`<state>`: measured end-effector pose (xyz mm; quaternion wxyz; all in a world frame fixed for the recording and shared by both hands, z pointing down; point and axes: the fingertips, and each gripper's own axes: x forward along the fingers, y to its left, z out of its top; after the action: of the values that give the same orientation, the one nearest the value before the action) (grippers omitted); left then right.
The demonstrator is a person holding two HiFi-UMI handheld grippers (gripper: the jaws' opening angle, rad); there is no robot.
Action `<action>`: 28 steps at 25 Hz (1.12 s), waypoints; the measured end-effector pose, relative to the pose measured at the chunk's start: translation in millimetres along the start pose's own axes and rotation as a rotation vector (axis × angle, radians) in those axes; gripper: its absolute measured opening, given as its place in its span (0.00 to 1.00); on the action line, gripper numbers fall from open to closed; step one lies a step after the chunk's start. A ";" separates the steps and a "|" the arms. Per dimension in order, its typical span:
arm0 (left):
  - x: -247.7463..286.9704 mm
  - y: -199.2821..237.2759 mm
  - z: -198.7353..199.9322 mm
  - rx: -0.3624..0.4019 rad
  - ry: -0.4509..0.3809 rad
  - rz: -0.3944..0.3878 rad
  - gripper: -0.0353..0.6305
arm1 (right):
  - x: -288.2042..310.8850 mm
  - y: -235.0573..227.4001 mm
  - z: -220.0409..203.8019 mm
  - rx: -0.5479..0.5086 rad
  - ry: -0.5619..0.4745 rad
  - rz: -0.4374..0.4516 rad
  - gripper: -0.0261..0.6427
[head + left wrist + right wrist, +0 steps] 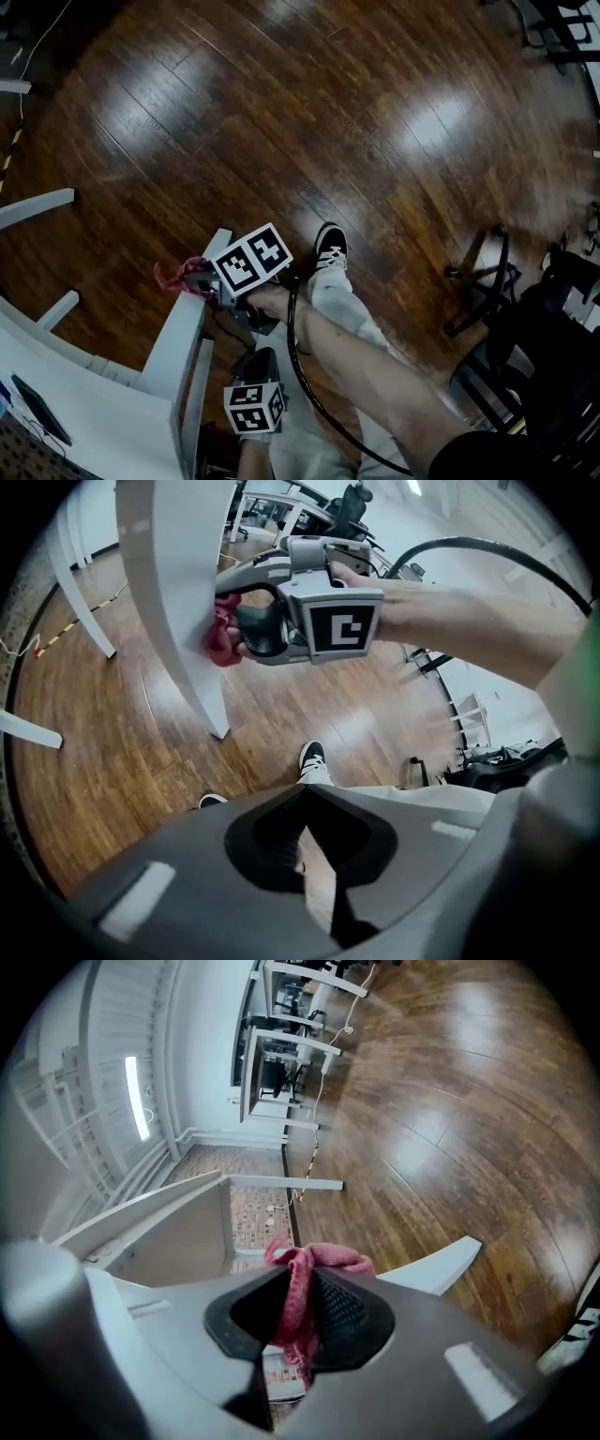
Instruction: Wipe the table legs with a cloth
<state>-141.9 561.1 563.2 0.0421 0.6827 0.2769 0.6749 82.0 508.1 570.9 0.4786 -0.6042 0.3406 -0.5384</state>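
Held near left grey gripper [314, 860] almost closed, empty; clamped red knit cloth [314, 1260] in right gripper [300, 1321] against white slanted table leg [173, 592]; judged wiping underway, other legs [84, 597] left.

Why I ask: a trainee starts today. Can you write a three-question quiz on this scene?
1. Which gripper is shut on the cloth?
2. True or false: the cloth is against the white table leg.
3. The cloth's colour is: A) blue, B) red, C) green.

Key: 1. the right gripper; 2. true; 3. B.
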 end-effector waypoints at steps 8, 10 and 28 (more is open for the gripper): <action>-26.4 -29.4 13.7 -0.039 -0.058 0.014 0.06 | -35.5 84.6 -9.0 0.010 -0.001 0.089 0.13; -33.0 -35.2 19.5 -0.071 -0.079 0.023 0.06 | -42.6 105.1 -9.4 0.000 0.014 0.110 0.13; -163.5 -85.2 66.1 -0.218 -0.269 0.138 0.06 | -99.8 217.7 -26.5 0.007 0.164 0.148 0.13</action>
<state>-96.3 582.8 374.0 0.1060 0.7758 0.1464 0.6046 59.9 527.6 331.8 0.4899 -0.5295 0.4204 -0.5504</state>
